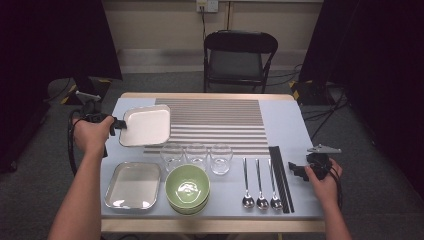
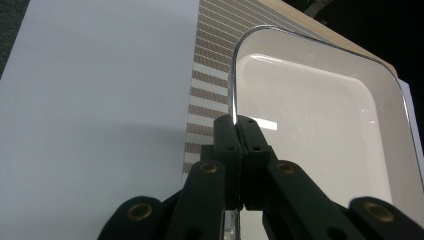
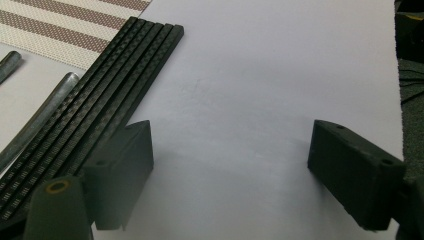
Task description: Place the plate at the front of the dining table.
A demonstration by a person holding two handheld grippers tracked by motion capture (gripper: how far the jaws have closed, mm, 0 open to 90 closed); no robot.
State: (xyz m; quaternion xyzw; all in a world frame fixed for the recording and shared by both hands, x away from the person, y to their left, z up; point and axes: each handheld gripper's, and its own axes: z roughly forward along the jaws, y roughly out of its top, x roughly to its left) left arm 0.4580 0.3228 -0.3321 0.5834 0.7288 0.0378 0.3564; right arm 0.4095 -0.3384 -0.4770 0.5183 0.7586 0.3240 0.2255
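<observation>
A white rectangular tray hangs tilted over the left end of the striped placemat. My left gripper is shut on the rim of its left edge. In the left gripper view the two black jaws pinch the shiny rim of the tray where my left gripper meets it. At the table's right edge my right gripper stands open beside the black chopsticks. In the right gripper view my right gripper has bare tablecloth between its jaws, with the chopsticks just to the left.
Along the front of the table stand a second tray, stacked green bowls, three glasses and three spoons. A black folding chair stands behind the table. Spoon handles lie left of the chopsticks.
</observation>
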